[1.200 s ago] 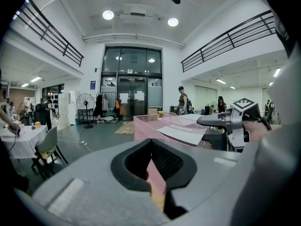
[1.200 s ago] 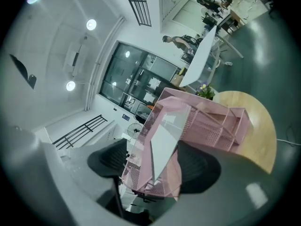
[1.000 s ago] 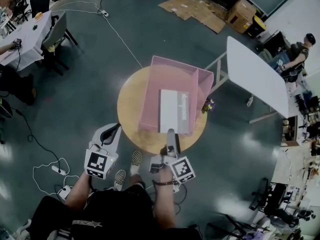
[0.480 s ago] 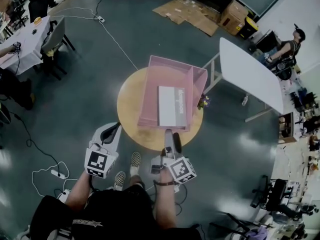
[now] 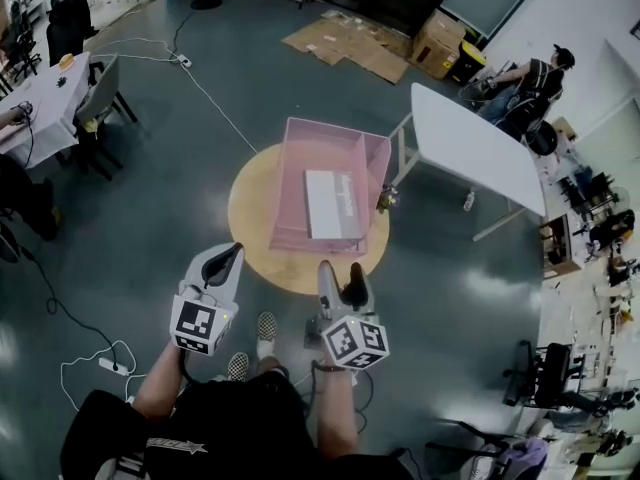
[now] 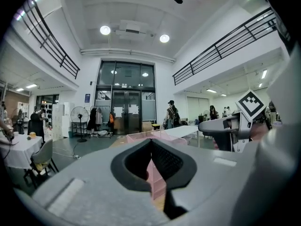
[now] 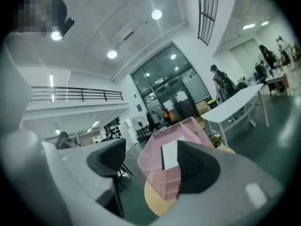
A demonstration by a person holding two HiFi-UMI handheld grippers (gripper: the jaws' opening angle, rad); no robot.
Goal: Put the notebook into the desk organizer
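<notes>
In the right gripper view, one edge of the notebook (image 7: 169, 155) is hidden by a pad. It is laid flat inside the pink organizer (image 5: 300, 143) at frame centre. Below it, well apart, the right gripper (image 5: 341, 268) is held spread and empty. The left gripper (image 5: 222, 258), at lower left, is pinched closed on nothing.
</notes>
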